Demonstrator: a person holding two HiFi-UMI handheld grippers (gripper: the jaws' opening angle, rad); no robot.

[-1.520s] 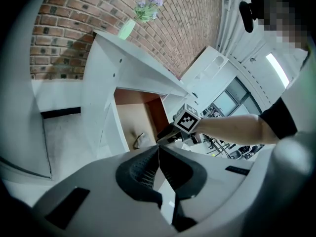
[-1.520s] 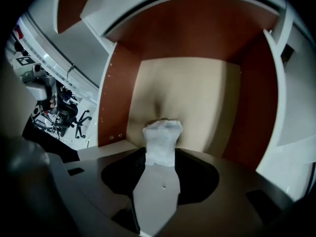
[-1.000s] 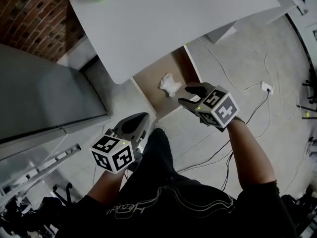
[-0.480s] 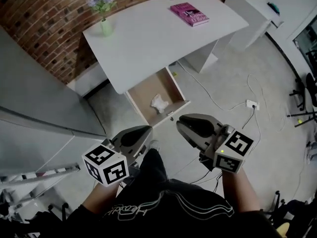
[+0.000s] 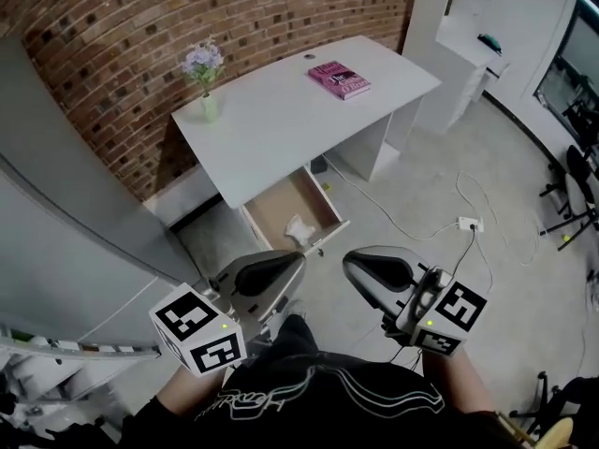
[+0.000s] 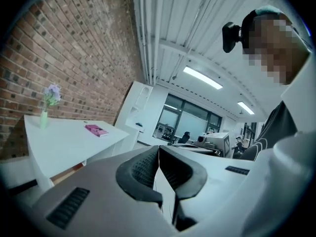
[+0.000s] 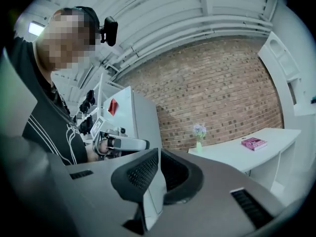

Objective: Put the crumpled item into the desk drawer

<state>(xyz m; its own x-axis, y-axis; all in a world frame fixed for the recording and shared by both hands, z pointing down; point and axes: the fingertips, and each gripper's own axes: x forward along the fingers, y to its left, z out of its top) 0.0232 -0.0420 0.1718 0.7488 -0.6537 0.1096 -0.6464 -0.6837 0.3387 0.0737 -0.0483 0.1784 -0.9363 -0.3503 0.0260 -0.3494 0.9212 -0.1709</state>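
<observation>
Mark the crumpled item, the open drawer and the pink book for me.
crumpled item [image 5: 298,227], head view, middle of the white wad.
drawer [image 5: 279,208], head view, bare brown floor of it.
pink book [image 5: 339,79], head view, centre of its cover.

The place is an office-type workroom. In the head view, a red brick wall fills the upper left, with a white curved-top desk against it carrying a pink book and a small vase of purple flowers. A white socket block lies on the grey floor at right. The left gripper view shows ceiling strip lights and glazed partitions.
</observation>
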